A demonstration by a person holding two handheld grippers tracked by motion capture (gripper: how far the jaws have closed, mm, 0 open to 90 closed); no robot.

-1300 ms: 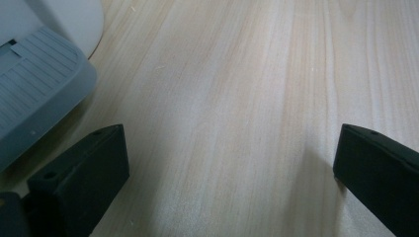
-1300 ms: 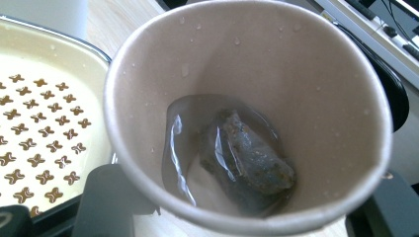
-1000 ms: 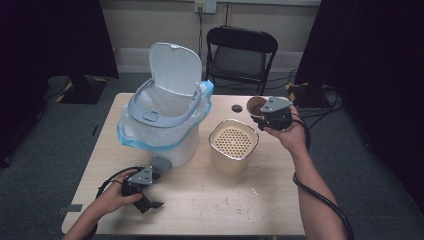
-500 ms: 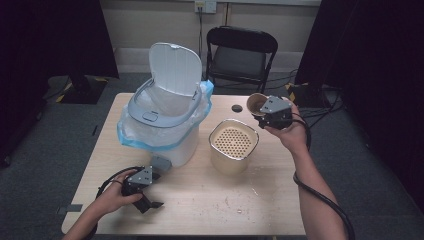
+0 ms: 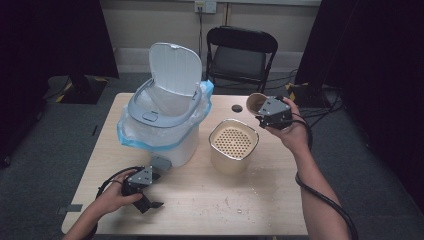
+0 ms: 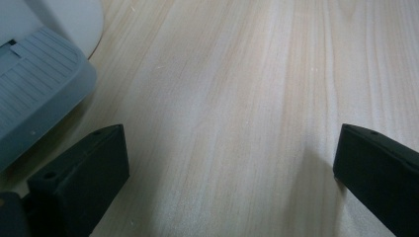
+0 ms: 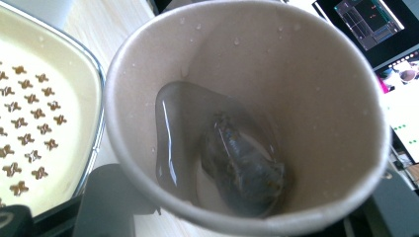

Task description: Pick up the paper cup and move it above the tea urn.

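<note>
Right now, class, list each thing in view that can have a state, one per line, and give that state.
Bin lid: raised open.
Blue bin liner: fitted, folded over the rim.
Paper cup: tilted, held between the jaws of the right gripper, a little liquid and a wet tea bag inside.
Strainer container: upright on the table, perforated insert in place.
Left gripper: open, resting low on the table.
</note>
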